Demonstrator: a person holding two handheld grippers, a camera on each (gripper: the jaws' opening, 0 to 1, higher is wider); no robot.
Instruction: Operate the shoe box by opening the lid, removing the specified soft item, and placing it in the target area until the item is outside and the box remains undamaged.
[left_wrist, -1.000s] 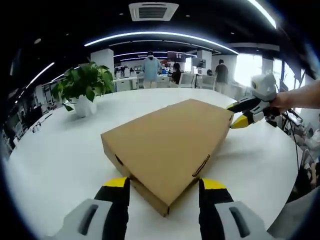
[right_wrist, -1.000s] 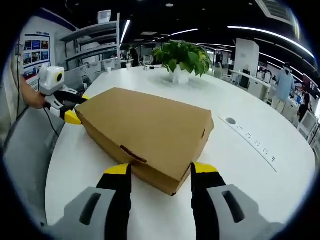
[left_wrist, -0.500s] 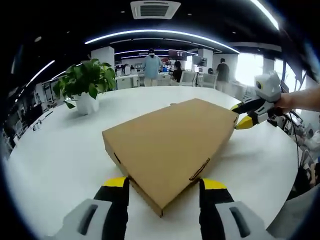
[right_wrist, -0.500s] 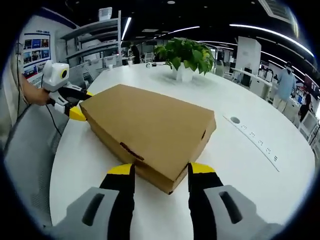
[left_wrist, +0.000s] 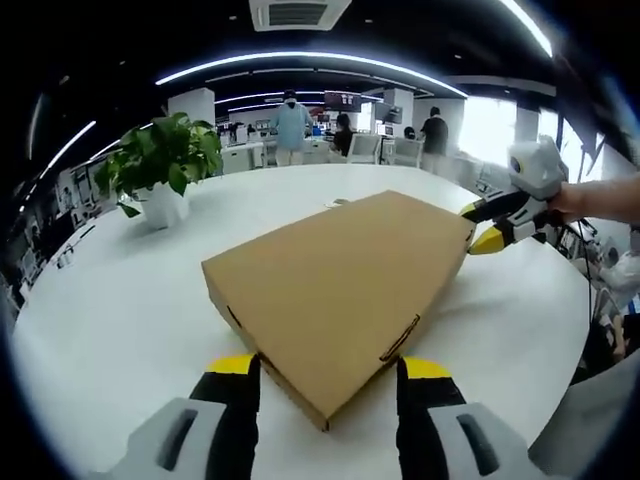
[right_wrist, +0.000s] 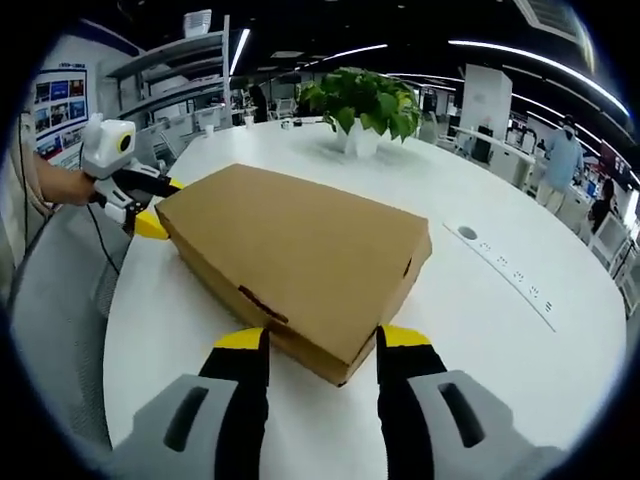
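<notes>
Shoe box (left_wrist: 340, 285) (lid closed) between open tools

I see the plain brown cardboard shoe box (left_wrist: 340, 290) (right_wrist: 295, 265) lying flat on the white desk (left_wrist: 120, 310) (right_wrist: 480, 330), lid shut, one corner pointing toward me in both views.

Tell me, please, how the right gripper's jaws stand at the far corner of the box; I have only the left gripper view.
Observer: In the right gripper view, the right gripper is open, with a corner of the shoe box between its jaws.
Operator: Thank you. Is there anything on the table on that side of the box?
Observer: Yes, a row of small sockets is set into the table, apart from the box.
</notes>
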